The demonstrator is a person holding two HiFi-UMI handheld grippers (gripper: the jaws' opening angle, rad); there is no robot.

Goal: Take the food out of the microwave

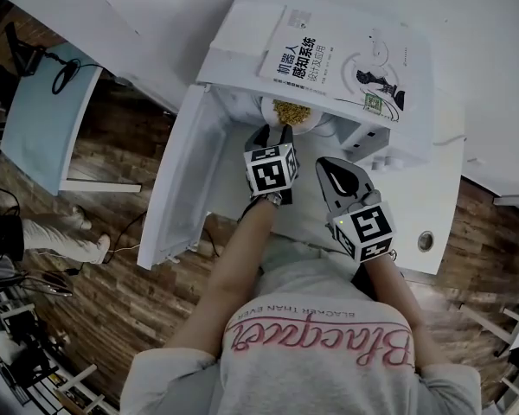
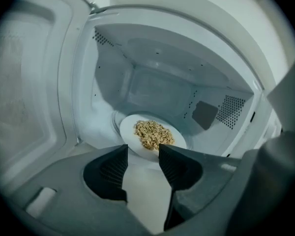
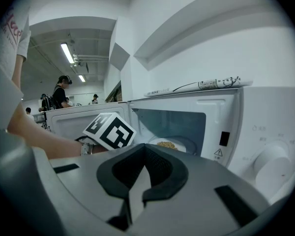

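Note:
A white plate (image 2: 130, 128) heaped with yellowish grainy food (image 2: 153, 134) sits on the floor of the open white microwave (image 2: 157, 90). My left gripper (image 2: 142, 149) is open at the mouth of the cavity, its two tips either side of the plate's near rim without pressing on it. The head view has that gripper (image 1: 274, 135) reaching in just below the plate (image 1: 310, 124). My right gripper (image 3: 143, 147) is shut and empty, held back in front of the microwave (image 3: 255, 132); the head view places it (image 1: 330, 169) to the right of the left one.
The microwave door (image 1: 177, 180) is swung wide open to the left. A book (image 1: 342, 59) lies on top of the oven. Control knobs (image 3: 271, 157) are on its right panel. Other people (image 3: 61, 90) stand far off in the room.

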